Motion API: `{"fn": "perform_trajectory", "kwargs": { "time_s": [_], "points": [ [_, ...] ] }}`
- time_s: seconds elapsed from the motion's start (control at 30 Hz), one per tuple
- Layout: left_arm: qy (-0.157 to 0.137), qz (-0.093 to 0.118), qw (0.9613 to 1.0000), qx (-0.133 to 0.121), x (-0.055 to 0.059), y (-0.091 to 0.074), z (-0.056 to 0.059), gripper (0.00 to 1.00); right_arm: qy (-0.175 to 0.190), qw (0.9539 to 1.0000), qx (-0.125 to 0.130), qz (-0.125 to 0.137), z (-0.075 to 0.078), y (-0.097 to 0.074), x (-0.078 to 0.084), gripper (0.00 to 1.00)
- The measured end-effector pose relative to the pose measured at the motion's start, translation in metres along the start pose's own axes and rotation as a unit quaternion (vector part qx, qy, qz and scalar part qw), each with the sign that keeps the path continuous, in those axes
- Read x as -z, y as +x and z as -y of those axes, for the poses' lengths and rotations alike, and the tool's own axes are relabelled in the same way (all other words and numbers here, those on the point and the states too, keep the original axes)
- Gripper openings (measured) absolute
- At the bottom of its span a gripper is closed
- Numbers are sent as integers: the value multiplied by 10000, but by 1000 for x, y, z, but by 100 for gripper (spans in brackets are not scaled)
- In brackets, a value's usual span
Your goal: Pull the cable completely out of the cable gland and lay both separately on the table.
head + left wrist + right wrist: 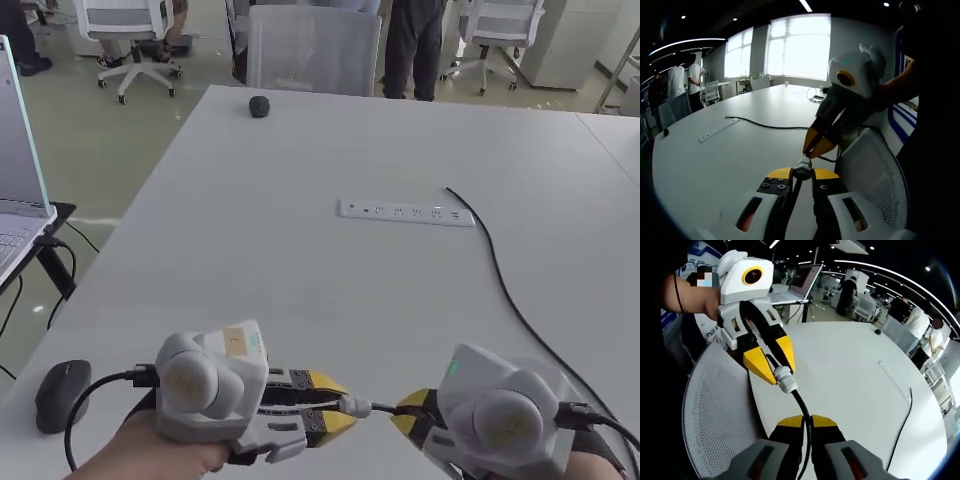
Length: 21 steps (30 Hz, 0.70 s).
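Low over the white table's near edge, my two grippers face each other. The left gripper is shut on a pale grey cable gland, whose end pokes out past the yellow fingertips. A black cable runs from the gland into the right gripper, which is shut on it. In the left gripper view the gland sits between my jaws, with the right gripper just beyond. In the right gripper view the cable leads up from my jaws to the gland, still threaded through it.
A white power strip lies mid-table with its black cord trailing toward the near right. A small dark round object sits at the far end. A mouse and laptop are left; chairs and people stand beyond.
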<state>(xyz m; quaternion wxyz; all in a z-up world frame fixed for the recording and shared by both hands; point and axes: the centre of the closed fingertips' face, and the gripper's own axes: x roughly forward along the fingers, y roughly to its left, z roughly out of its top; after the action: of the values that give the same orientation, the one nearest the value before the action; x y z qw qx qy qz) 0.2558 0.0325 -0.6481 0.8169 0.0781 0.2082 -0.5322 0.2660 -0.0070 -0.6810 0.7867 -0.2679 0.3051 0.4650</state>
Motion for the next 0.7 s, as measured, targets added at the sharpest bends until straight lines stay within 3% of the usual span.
{"fn": "perform_trajectory", "kwargs": {
  "time_s": [0.43, 0.7],
  "points": [
    [-8, -13, 10000, 24, 1, 1, 0, 15, 710, 9973, 109, -137, 13, 4, 25, 0],
    [-18, -12, 10000, 28, 2, 2, -2, 15, 1301, 9905, 136, -412, 19, 9, 42, 0]
  ]
}}
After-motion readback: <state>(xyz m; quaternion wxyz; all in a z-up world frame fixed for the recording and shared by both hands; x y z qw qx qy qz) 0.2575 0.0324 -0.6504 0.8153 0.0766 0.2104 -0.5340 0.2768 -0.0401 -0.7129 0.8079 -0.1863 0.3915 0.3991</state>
